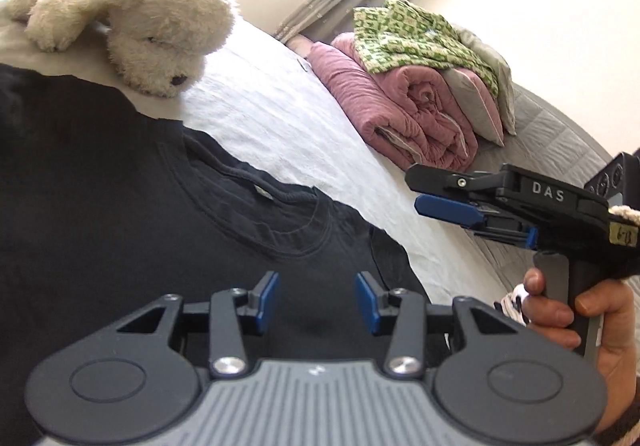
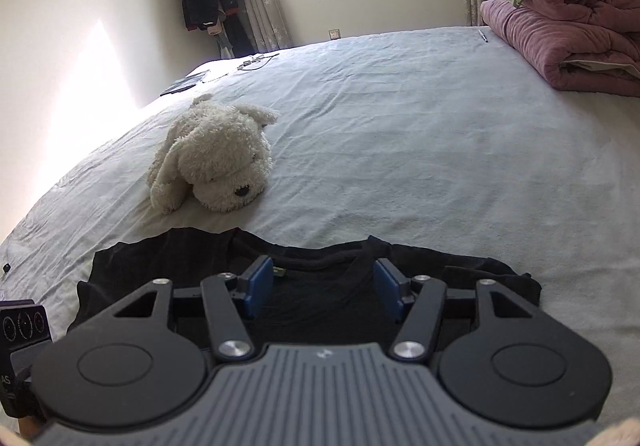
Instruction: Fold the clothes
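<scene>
A black T-shirt [image 1: 120,185] lies spread on the white bed sheet, collar toward the far side; it also shows in the right wrist view [image 2: 328,306]. My left gripper [image 1: 317,288] is open and empty, hovering above the shirt near its collar. My right gripper [image 2: 324,278] is open and empty above the shirt's neckline. The right gripper also shows from the side in the left wrist view [image 1: 418,187], held in a hand to the right of the shirt, its jaws apart.
A white plush dog [image 2: 216,165] lies on the bed [image 2: 440,149] just beyond the shirt, also in the left wrist view [image 1: 132,17]. Folded pink quilt [image 1: 408,105] with green patterned cloth [image 1: 420,33] sits at the bed's far edge. Window and hanging coats behind.
</scene>
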{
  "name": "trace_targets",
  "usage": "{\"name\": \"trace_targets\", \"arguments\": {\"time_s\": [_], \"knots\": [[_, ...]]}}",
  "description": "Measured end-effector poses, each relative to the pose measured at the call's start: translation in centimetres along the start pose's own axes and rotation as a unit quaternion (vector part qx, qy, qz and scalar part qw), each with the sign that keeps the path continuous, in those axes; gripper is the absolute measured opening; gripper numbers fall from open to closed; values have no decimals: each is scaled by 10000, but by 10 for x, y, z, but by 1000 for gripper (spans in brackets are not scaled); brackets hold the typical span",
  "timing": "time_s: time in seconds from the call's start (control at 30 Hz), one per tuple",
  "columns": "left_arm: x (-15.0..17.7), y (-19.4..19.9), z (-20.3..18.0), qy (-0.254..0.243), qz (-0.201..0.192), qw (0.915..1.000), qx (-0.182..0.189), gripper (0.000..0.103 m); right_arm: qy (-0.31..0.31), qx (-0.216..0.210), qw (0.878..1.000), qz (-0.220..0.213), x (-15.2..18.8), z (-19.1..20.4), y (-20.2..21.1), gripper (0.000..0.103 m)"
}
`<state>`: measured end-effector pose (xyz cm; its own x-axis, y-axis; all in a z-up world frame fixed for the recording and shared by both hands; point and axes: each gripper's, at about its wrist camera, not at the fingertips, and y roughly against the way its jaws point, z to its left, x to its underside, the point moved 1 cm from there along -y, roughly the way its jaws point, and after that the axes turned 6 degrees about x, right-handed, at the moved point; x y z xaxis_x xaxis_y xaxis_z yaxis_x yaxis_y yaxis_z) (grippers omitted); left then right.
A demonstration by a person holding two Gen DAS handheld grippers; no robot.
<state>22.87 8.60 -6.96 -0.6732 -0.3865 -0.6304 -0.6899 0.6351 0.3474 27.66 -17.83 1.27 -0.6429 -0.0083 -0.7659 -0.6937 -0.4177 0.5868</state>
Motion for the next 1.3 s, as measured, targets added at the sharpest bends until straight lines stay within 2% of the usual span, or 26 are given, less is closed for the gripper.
{"name": "trace_targets", "arguments": {"time_s": [0.17,0.27,0.43,0.53,0.7,0.77,0.83,0.93,1.0,1.2,1.3], "knots": [[-15,25,25,588,-443,9958,-547,43,-33,-309,9994,-123,-11,57,-10,61],[-20,41,42,899,-749,9881,-999,43,-77,-442,9988,-210,-12,85,-18,61],[-26,68,62,1284,-1192,9757,-1314,43,-274,-512,9977,-348,10,105,-40,61],[-28,74,65,1266,-1246,9721,-1532,43,-325,-675,9969,-251,31,106,-60,61],[-37,85,60,1123,-1157,9647,-2080,43,-577,-1166,9915,-15,39,96,-90,61],[-49,96,60,764,-1099,9603,-2450,44,-790,-1201,9896,105,42,92,-99,61],[-62,107,60,382,-1036,9529,-2823,45,-791,-1331,9879,81,44,94,-102,55],[-66,113,78,399,-1131,9564,-2664,52,-748,-1564,9848,85,49,105,-103,49],[-68,117,90,428,-1200,9589,-2537,52,-699,-1683,9832,105,49,109,-105,45],[-75,129,128,514,-1404,9651,-2150,51,-686,-1690,9831,157,52,111,-109,45],[-78,135,147,557,-1505,9675,-1955,46,-698,-1674,9833,171,54,111,-111,45]]}}
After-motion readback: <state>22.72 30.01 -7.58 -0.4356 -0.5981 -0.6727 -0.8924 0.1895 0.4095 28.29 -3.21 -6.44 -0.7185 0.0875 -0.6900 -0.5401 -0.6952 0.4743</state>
